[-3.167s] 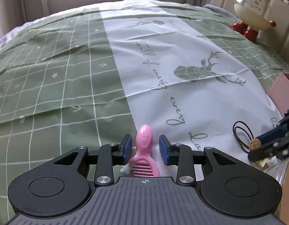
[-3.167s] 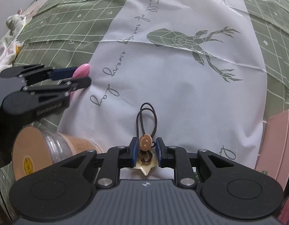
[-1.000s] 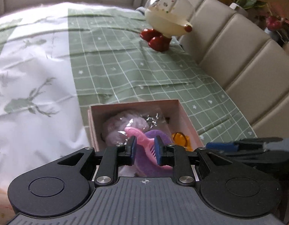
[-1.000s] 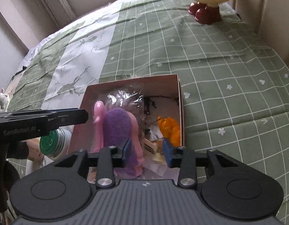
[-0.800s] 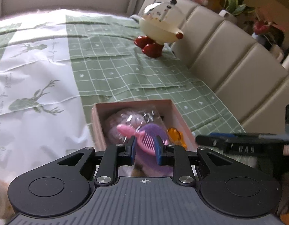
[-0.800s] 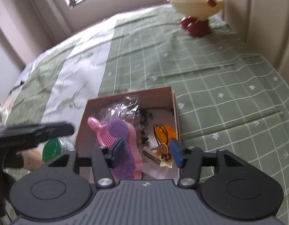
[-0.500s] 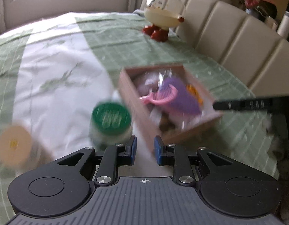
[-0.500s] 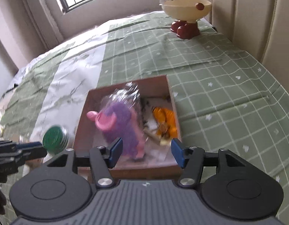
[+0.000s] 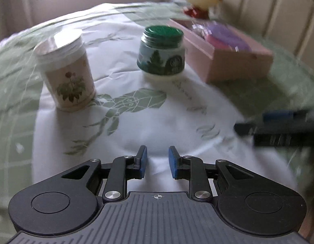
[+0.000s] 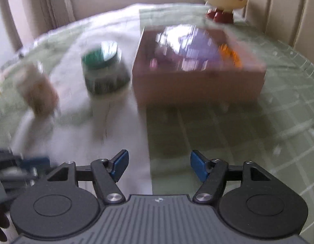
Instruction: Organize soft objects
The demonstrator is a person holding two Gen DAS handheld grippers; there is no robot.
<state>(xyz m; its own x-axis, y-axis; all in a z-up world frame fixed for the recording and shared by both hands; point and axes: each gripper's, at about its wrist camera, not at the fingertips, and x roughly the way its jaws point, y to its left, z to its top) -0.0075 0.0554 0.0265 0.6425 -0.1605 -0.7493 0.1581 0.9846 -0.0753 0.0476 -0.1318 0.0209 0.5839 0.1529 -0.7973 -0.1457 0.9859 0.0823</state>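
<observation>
On my left wrist camera, my left gripper is empty, jaws easing apart over the white-and-green deer-print cloth. The green-lidded glass jar and floral paper canister stand sharp here, beside the pink cardboard box holding the soft purple pieces. I'd slow down before choosing a target.

The right wrist camera blurs both jars, yet shows the box's front wall; my right gripper is spreading wide, empty.
</observation>
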